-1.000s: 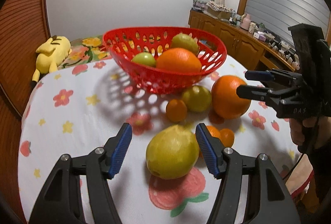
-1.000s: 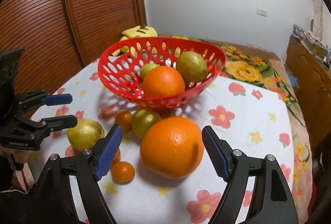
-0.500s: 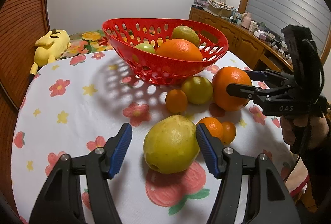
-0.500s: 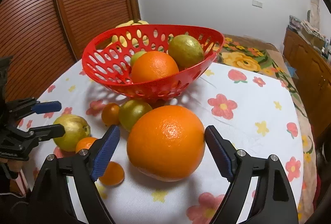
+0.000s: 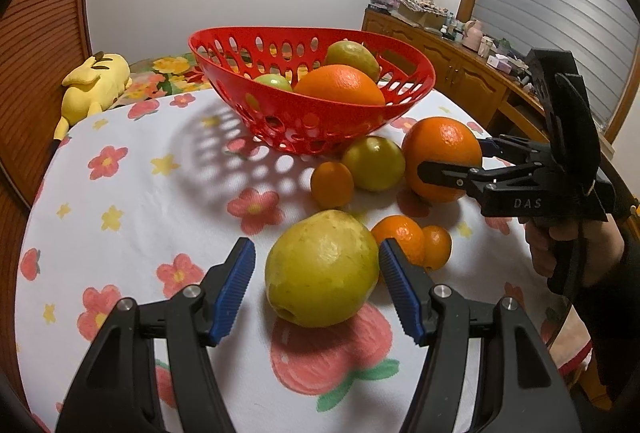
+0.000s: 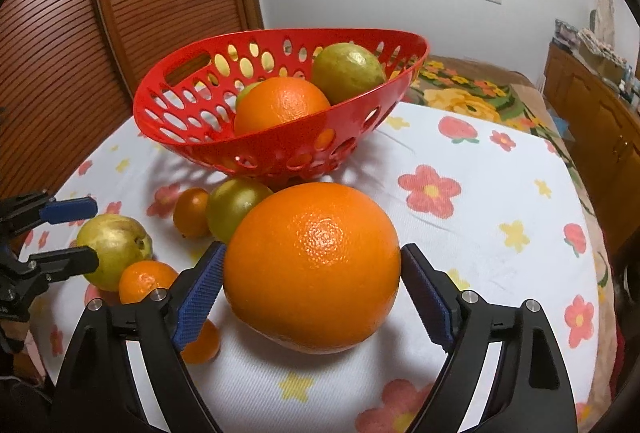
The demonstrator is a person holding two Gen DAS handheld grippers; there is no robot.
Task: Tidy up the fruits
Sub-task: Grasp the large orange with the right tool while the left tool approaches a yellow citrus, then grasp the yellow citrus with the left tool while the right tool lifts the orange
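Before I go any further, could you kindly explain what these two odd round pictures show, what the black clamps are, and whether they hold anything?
No robot is here: a person holds a black two-finger clamp with blue pads in each hand, and a wide-angle camera on each clamp looks along its fingers. One picture comes from the left gripper, the other from the right gripper.

A flower-printed white tablecloth carries a red perforated plastic basket with fruit in it. Loose in front of the basket lie a large yellow-green pear-like fruit, a big round orange, a greenish round fruit and several small tangerines.

The left gripper's open jaws straddle the yellow-green fruit. The right gripper's jaws flank the big orange closely, but neither fruit looks lifted yet.
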